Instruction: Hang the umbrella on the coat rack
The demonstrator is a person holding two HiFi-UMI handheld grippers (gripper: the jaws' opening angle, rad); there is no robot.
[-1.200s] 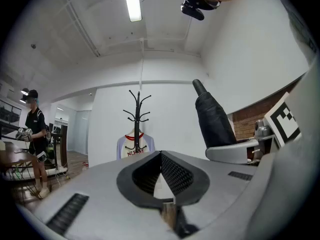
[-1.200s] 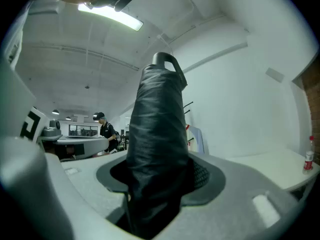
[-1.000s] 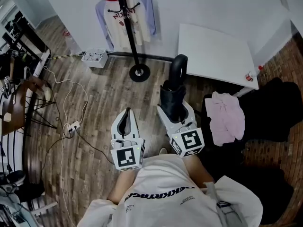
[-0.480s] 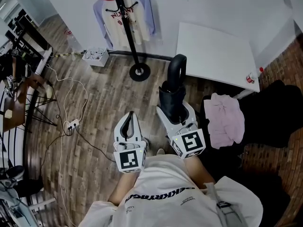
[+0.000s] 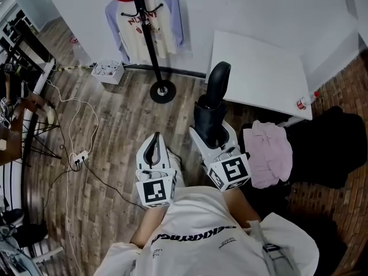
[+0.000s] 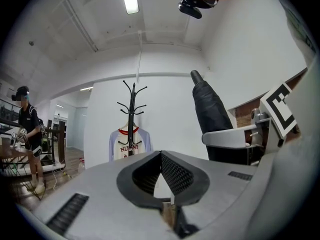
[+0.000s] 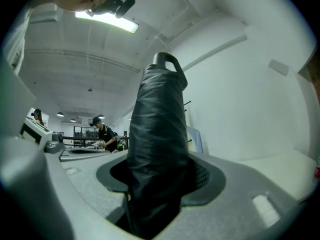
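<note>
Nearest the person, the left gripper (image 5: 154, 141) is held level over the wooden floor (image 5: 115, 125), and in the left gripper view its jaws are seen pressed together at the tips with nothing between them. Just to its right, the right gripper (image 5: 214, 132) is clenched on the folded black umbrella (image 5: 214, 94); in the right gripper view the dark fabric is seen filling the gap between the pads (image 7: 202, 176), and the umbrella's loop handle (image 7: 169, 64) is raised above them. The umbrella is thus kept in the right gripper, well apart from the coat rack (image 5: 148, 45). To the right of that gripper a pink garment (image 5: 267, 151) is laid beside a dark heap. Farther off, a white table (image 5: 259, 68) is set against the wall at right. The coat rack is placed far left of the table, and a long-sleeved shirt (image 5: 172, 22) is hung on it.
</note>
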